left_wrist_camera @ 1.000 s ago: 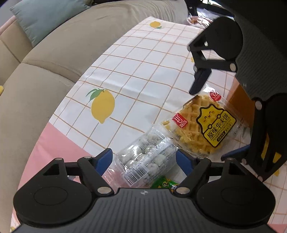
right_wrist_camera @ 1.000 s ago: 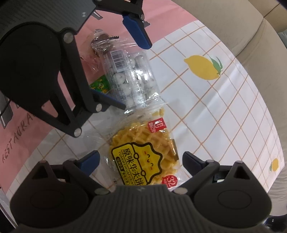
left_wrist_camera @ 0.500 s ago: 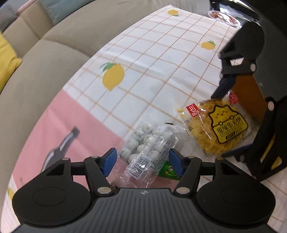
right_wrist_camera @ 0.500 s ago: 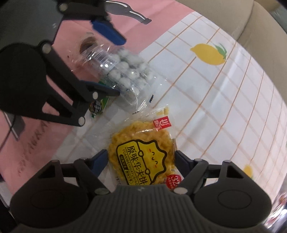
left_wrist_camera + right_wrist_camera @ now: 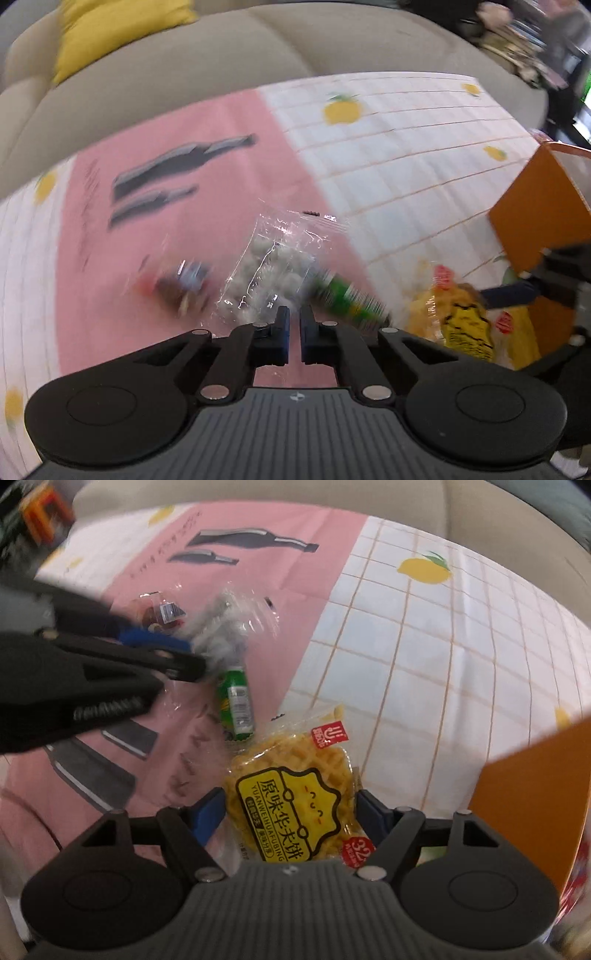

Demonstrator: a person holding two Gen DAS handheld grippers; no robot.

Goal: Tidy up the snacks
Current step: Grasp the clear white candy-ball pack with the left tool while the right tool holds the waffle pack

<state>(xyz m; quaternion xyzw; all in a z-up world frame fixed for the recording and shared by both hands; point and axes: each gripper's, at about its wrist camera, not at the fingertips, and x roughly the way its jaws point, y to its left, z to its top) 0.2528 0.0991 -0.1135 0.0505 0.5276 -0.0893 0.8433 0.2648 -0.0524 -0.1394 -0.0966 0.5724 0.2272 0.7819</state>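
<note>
My left gripper (image 5: 291, 325) is shut on the near edge of a clear bag of white round candies (image 5: 273, 266), which hangs lifted off the pink cloth; it also shows in the right wrist view (image 5: 225, 631). My right gripper (image 5: 290, 812) has its jaws closed against both sides of the yellow waffle packet (image 5: 295, 794), which also shows in the left wrist view (image 5: 461, 317). A small green snack packet (image 5: 236, 701) lies on the cloth between the two. A small brown and red packet (image 5: 177, 288) lies left of the candies.
An orange box (image 5: 543, 206) stands at the right, its wall close to my right gripper (image 5: 532, 797). The tablecloth (image 5: 424, 657) is pink on the left and lemon-checked on the right. A beige sofa (image 5: 221, 55) with a yellow cushion (image 5: 110, 29) runs behind.
My left gripper has closed on the candy bag and swung left with it. My right gripper has closed on the waffle packet. The green packet is now uncovered.
</note>
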